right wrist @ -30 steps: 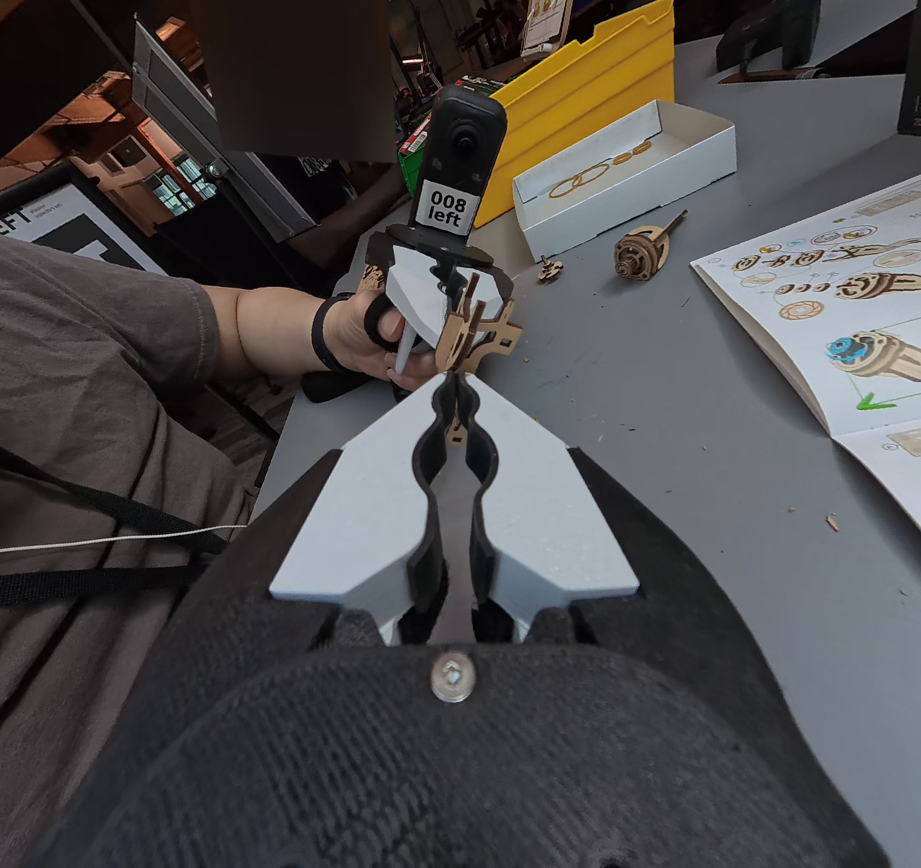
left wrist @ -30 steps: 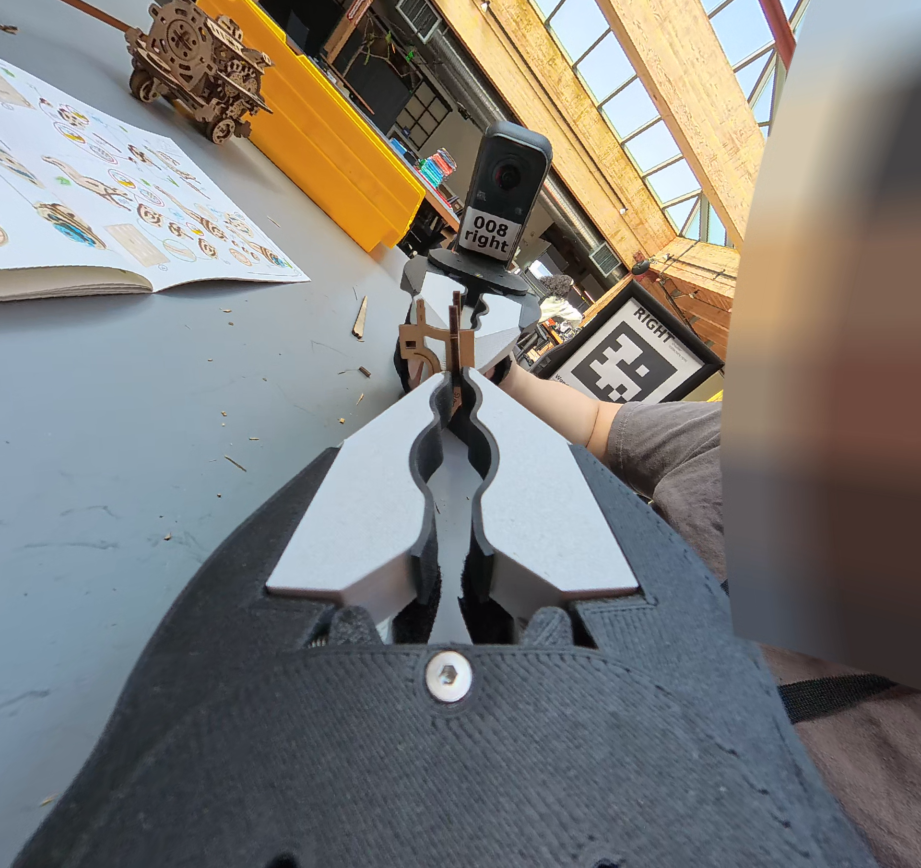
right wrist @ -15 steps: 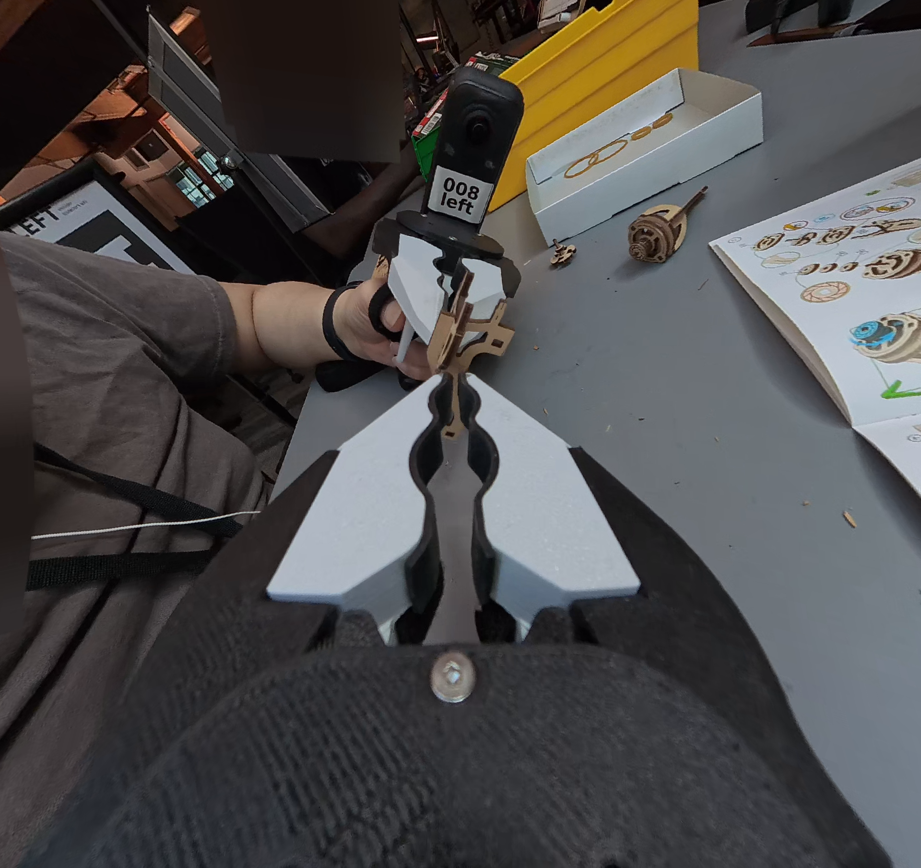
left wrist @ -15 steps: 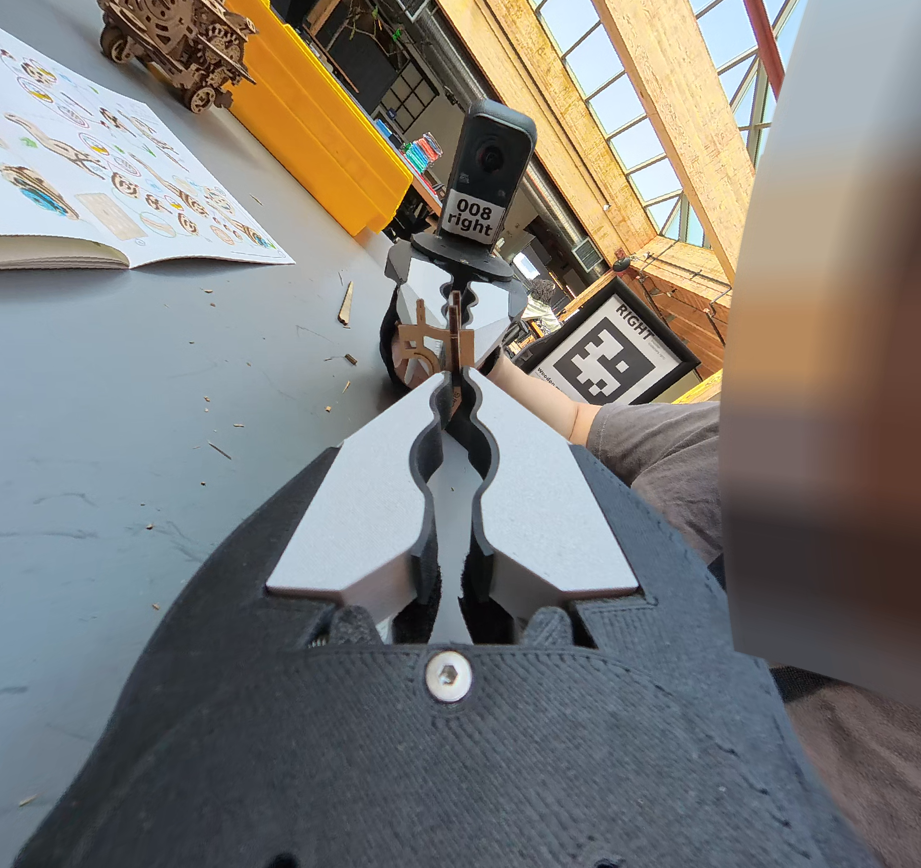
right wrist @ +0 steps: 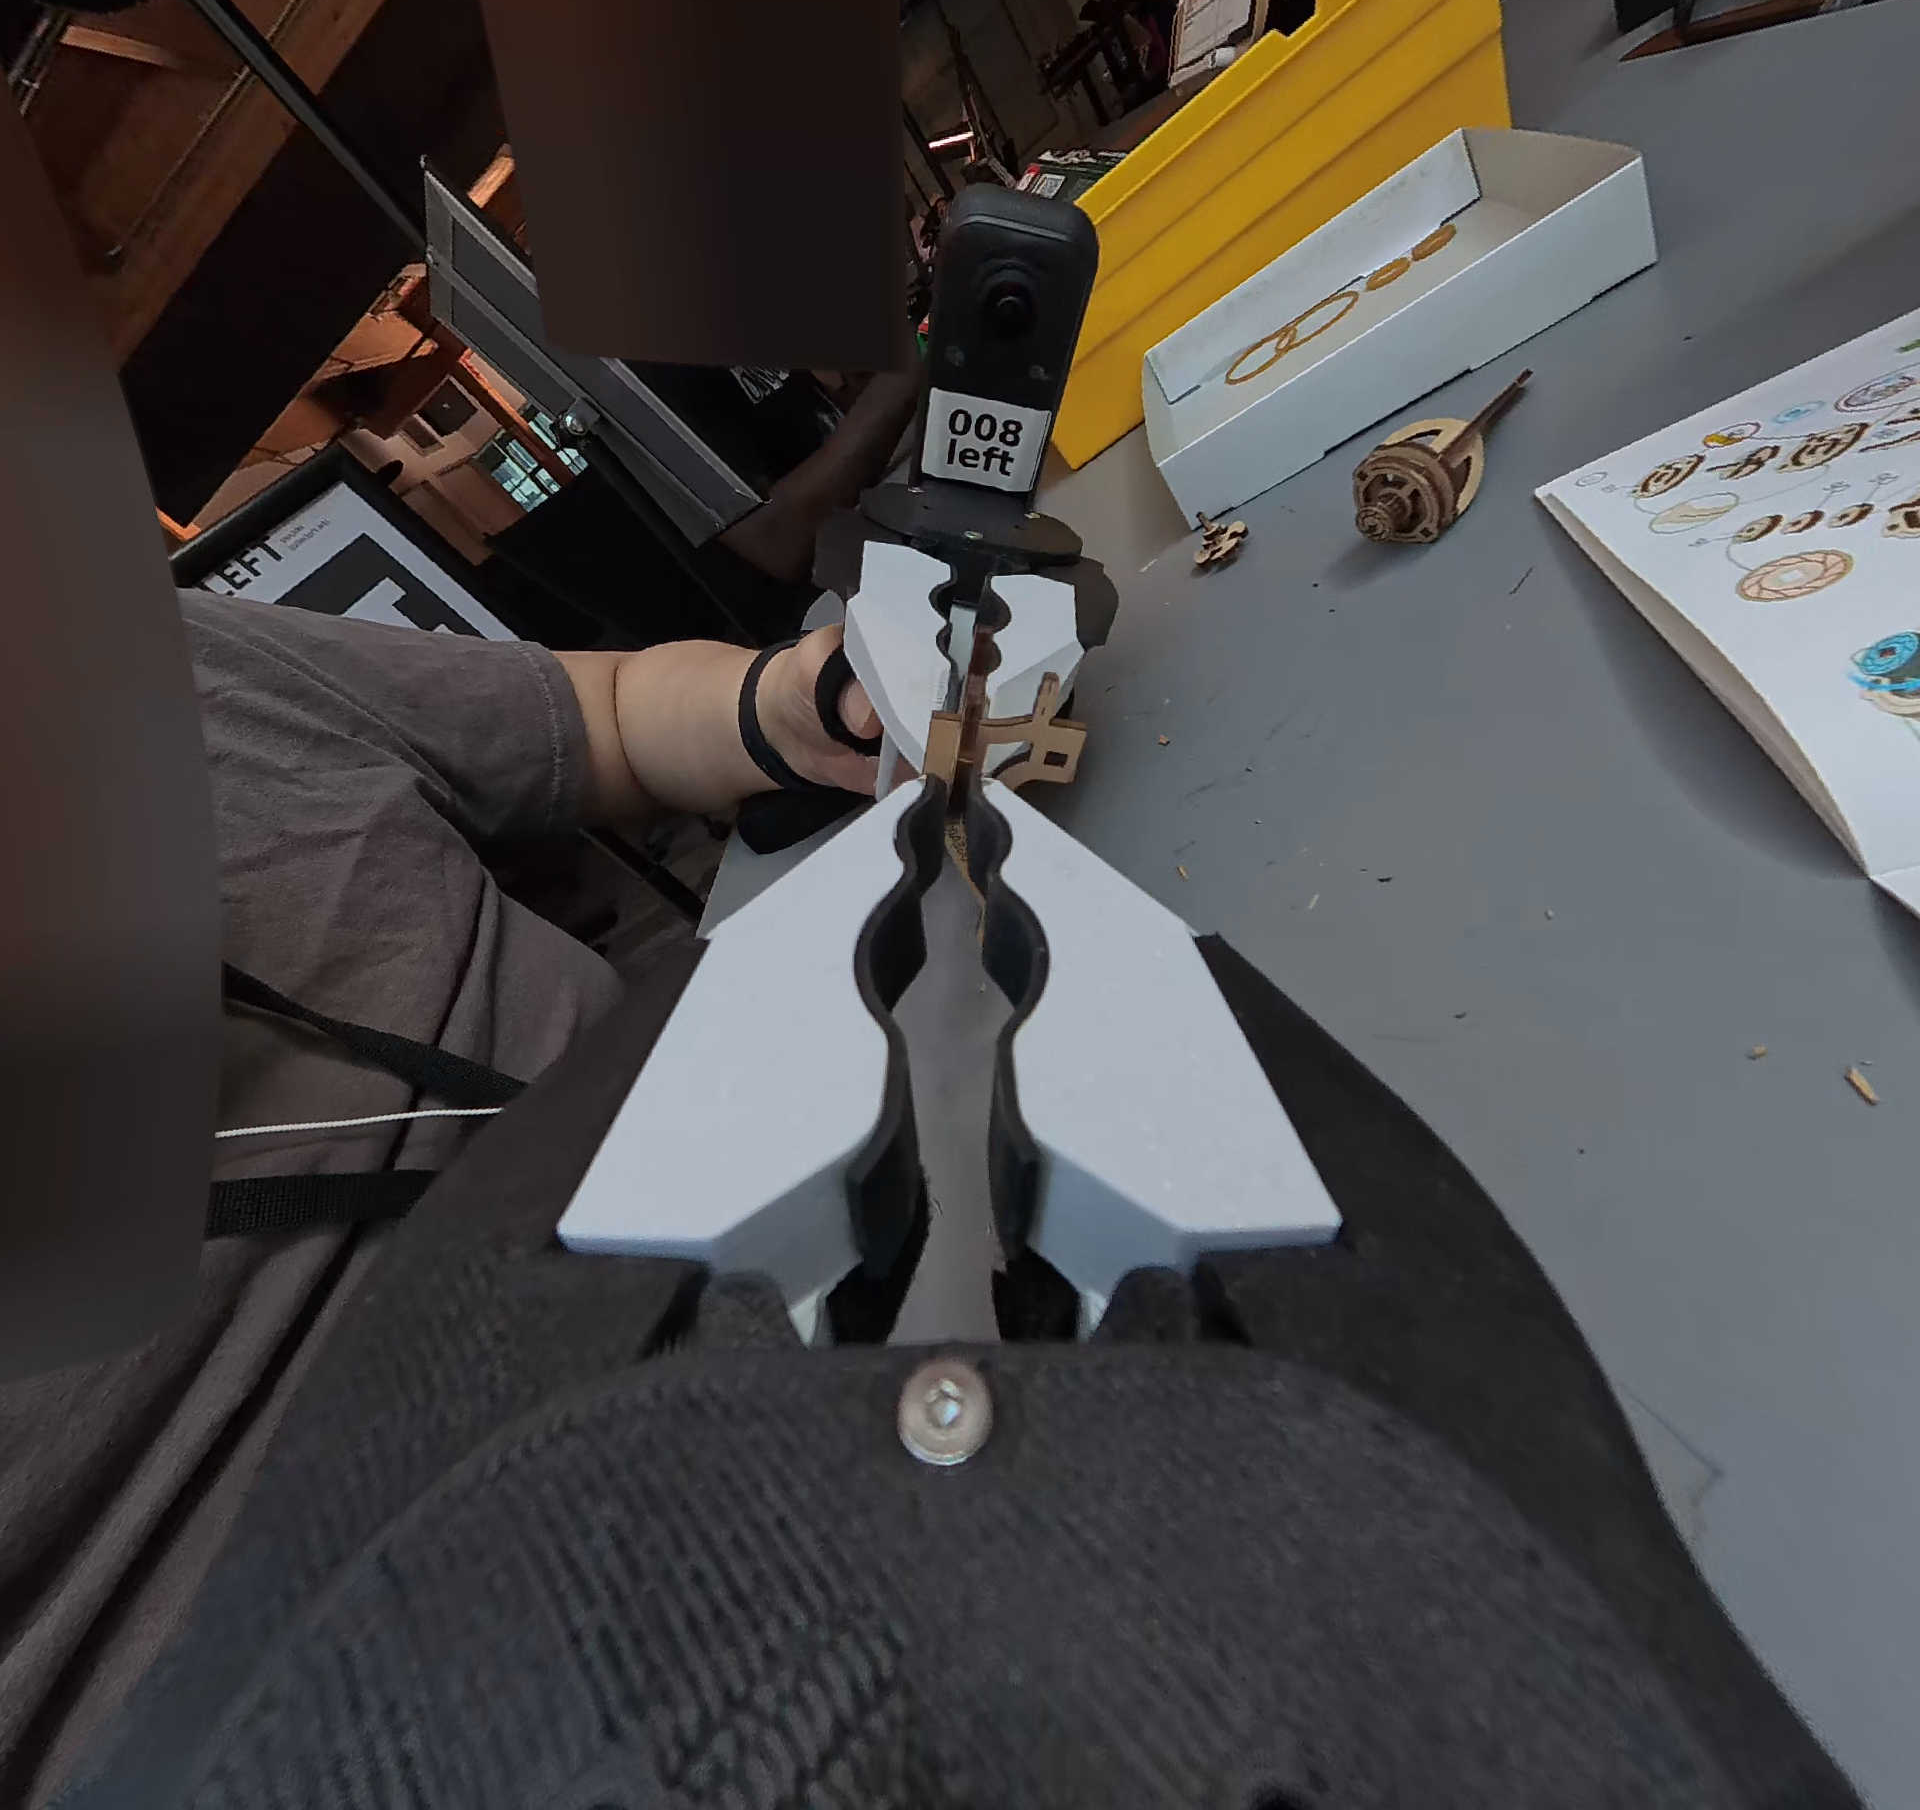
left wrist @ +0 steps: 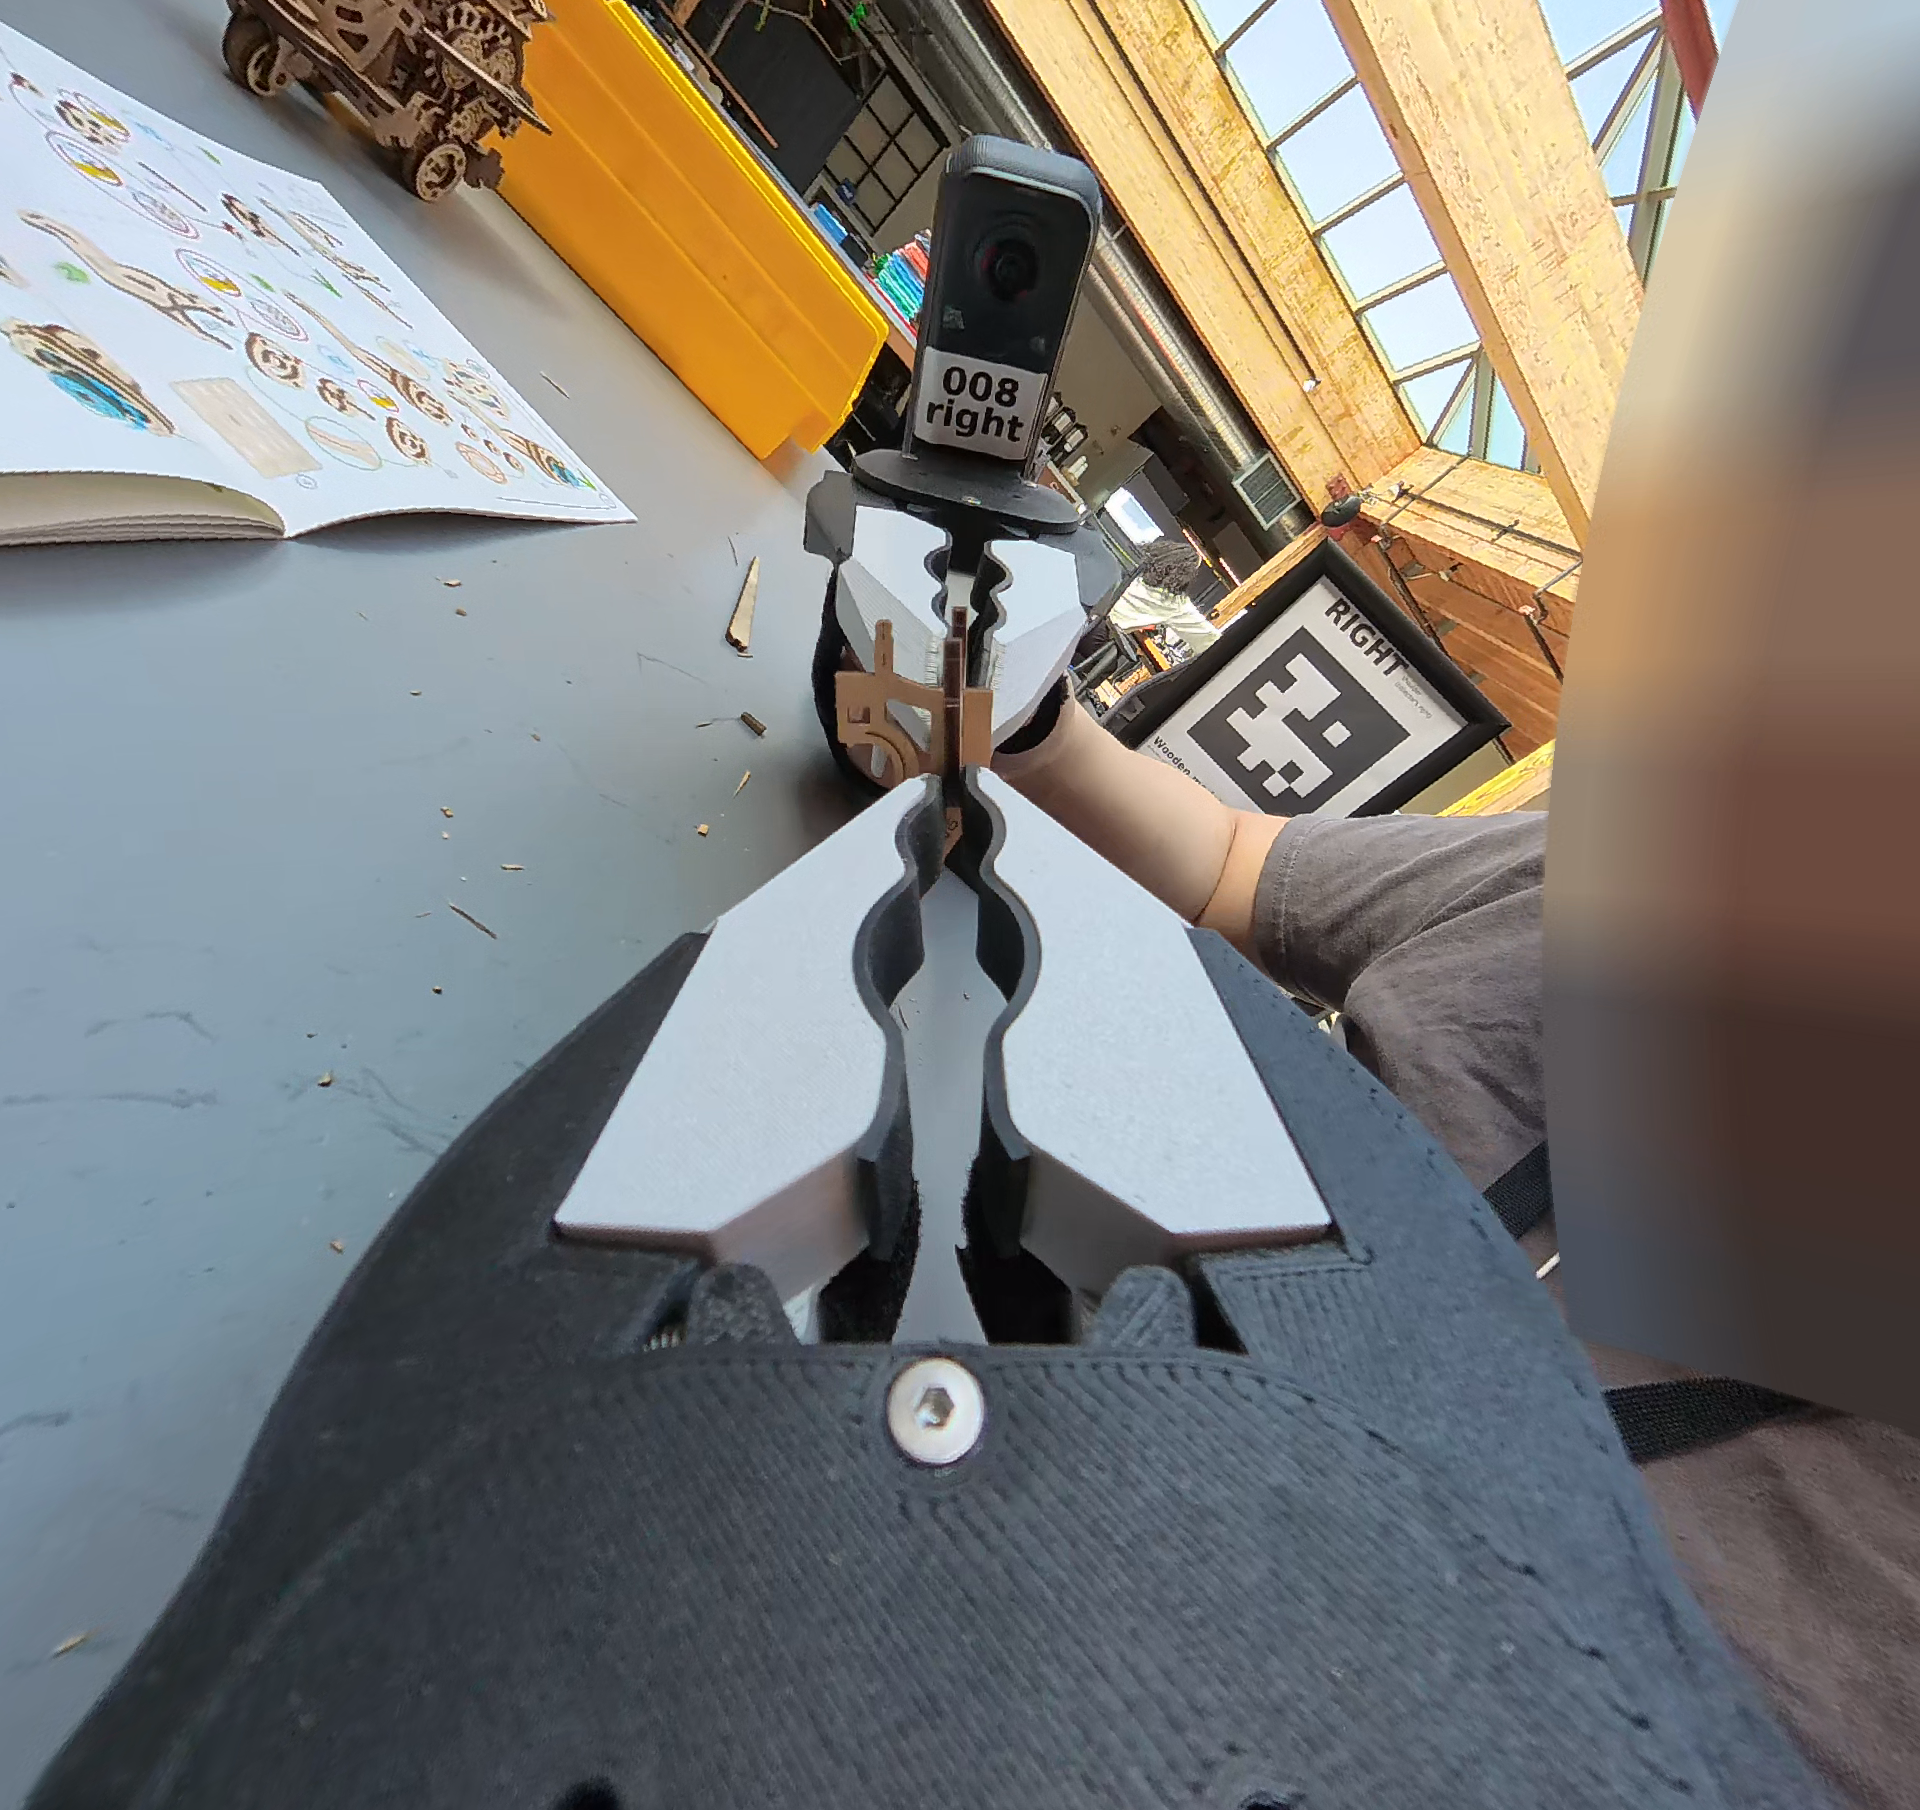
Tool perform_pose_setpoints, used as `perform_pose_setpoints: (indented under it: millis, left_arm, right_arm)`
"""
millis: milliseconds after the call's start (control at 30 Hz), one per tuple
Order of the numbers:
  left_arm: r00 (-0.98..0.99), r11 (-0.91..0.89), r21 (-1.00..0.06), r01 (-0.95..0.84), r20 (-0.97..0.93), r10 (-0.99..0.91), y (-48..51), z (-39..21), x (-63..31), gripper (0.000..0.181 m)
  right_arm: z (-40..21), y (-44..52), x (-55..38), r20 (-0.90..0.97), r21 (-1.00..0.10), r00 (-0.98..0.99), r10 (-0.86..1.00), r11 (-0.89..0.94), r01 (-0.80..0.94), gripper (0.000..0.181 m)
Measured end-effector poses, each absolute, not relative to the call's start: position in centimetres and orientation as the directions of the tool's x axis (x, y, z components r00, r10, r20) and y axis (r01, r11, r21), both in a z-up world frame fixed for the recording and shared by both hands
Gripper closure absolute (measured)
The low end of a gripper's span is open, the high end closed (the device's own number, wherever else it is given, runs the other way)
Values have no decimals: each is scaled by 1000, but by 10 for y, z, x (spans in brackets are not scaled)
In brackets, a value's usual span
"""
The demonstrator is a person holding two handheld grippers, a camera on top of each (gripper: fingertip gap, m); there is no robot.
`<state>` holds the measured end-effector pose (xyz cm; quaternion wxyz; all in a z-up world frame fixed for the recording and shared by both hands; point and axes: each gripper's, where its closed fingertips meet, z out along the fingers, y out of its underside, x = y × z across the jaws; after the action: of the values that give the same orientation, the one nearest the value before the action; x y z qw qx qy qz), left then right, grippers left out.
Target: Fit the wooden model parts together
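Observation:
A small light-brown wooden assembly of crossed flat cut-out pieces hangs above the grey table between the two grippers, which face each other tip to tip. My left gripper is shut on a thin piece that stands edge-on. My right gripper is shut on the other end of the assembly, and a sliver of wood shows between its jaws. The right gripper also shows in the left wrist view, and the left gripper shows in the right wrist view. The joint itself is partly hidden by the fingertips.
An open instruction booklet lies on the table, with a built wooden model and a yellow bin behind it. A white box with wooden rings, a wooden gear part and a small piece lie far right. Wood chips are scattered. My left and right fingertips are right by each other.
Both grippers have kept their hold. The wooden assembly has turned from tilted to nearly level between the tips. Both grippers have shifted a little over the table.

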<state>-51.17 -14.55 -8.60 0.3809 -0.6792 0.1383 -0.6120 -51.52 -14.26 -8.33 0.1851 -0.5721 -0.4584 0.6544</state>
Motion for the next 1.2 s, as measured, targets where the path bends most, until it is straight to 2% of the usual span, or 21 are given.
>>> perform_pose_setpoints:
  millis: [433,1200]
  left_arm:
    - [263,-667,-695,267,719,-643,-142,-92,-512,181]
    - [296,-673,-693,257,720,-628,-140,-97,-512,181]
  right_arm:
    - [-89,-139,-517,-682,-729,-262,683,-607,317,179]
    - [-95,-138,-519,-668,-738,-229,708,-592,324,179]
